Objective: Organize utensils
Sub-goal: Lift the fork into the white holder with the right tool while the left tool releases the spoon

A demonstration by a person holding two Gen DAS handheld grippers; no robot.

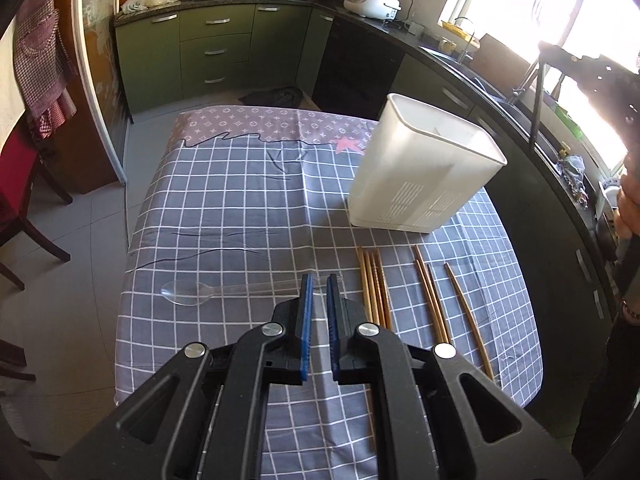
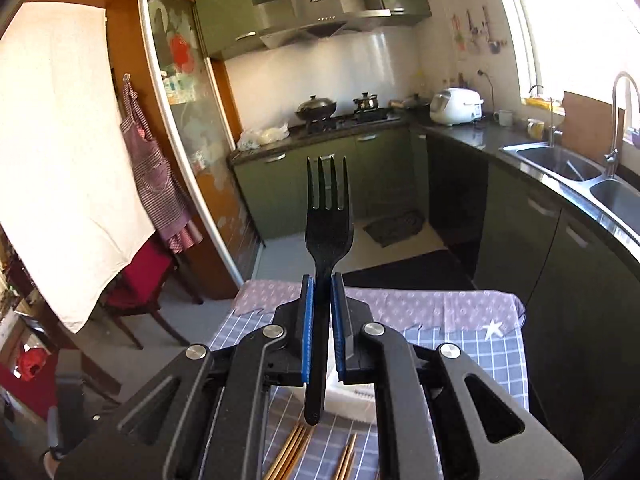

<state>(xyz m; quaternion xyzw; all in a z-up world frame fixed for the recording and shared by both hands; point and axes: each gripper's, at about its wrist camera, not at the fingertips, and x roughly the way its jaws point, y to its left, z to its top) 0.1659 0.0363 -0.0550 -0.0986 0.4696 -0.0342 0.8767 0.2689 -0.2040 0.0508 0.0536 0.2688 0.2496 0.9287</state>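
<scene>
Nearest up, right gripper [image 2: 322, 280]: jaws clamped on a black plastic fork [image 2: 328, 220], pinched around the neck, tines pointing up and away toward the kitchen, handle end hanging down below the pads. Lifted clear of the table, not in the holder yet. Counts as one utensil picked up but not delivered.

Left gripper [image 1: 319, 280]: jaws almost fully closed, just a sliver between the blue pads. Sitting right at the handle end of a clear plastic spoon [image 1: 188, 293] that lies flat on the checked tablecloth [image 1: 240, 208]. Handle is see-through, so can't really tell whether it's pinched or just lined up behind the tips. Spoon bowl looks flat on the cloth, so calling it not lifted.

Just beside, to the right: wooden chopsticks [image 1: 374, 288] loose on the cloth, one bunch of about four, then a pair, then a single one lying farther right. All untouched.

Farther back: white utensil holder [image 1: 424, 176] standing upright on the table, slotted sides. Inside looks empty from this angle, though hard to see all the way down.

So, barely started. Nothing visibly sorted, fork in the air, spoon and every chopstick left to go.
</scene>
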